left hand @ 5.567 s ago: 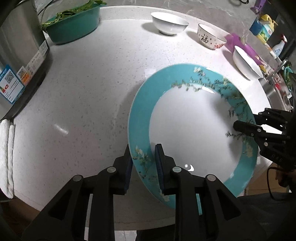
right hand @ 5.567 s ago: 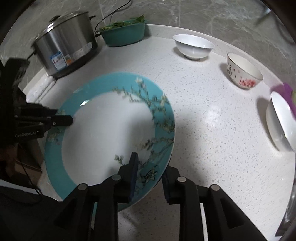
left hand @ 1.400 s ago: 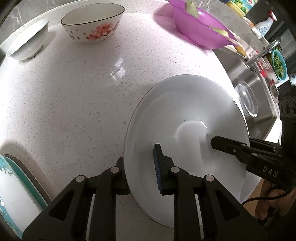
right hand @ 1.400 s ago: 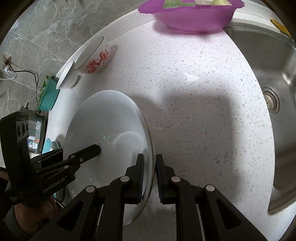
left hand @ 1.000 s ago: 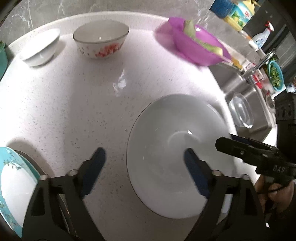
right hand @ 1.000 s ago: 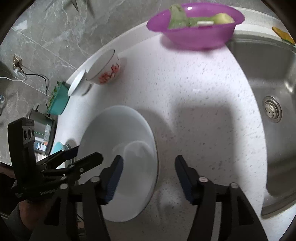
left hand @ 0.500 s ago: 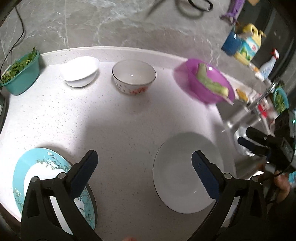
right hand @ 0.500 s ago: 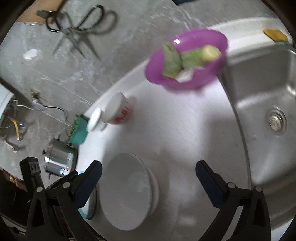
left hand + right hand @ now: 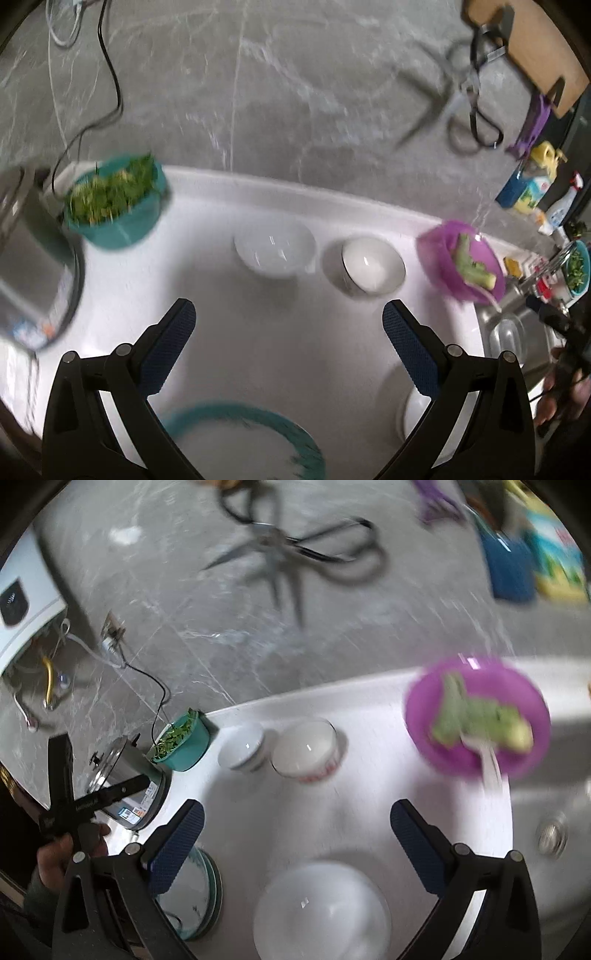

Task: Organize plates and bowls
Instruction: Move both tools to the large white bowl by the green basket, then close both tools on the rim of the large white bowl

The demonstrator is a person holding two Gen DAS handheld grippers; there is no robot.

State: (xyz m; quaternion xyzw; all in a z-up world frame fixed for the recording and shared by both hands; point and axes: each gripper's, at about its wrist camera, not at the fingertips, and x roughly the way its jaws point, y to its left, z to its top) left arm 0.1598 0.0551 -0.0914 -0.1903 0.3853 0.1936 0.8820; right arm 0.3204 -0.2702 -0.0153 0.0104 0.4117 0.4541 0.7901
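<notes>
The left gripper (image 9: 288, 325) hangs above the white counter (image 9: 280, 354) with its jaws spread wide and nothing between them. Just below it, at the near edge, lies the teal-rimmed plate (image 9: 243, 439), blurred. Ahead of the fingers stand a plain white bowl (image 9: 275, 251) and, to its right, a white bowl with a dark rim (image 9: 373, 266), close together but whether touching cannot be told. Further right sits a purple bowl (image 9: 461, 266) with green vegetable pieces; to the far left a teal basin of greens (image 9: 114, 203) stands next to a steel pot (image 9: 33, 266).

The right gripper (image 9: 295, 819) is likewise spread wide and empty. Directly beneath it, between the finger bases, rests the large white bowl (image 9: 321, 912) on the counter. To its left, under the left finger, the teal-rimmed plate (image 9: 192, 897) sits at the counter's edge. Ahead are the two small bowls, the right one showing red markings (image 9: 306, 753), with the purple bowl off to the right near the sink (image 9: 550, 834). Scissors (image 9: 291, 550) hang on the grey wall beyond.
</notes>
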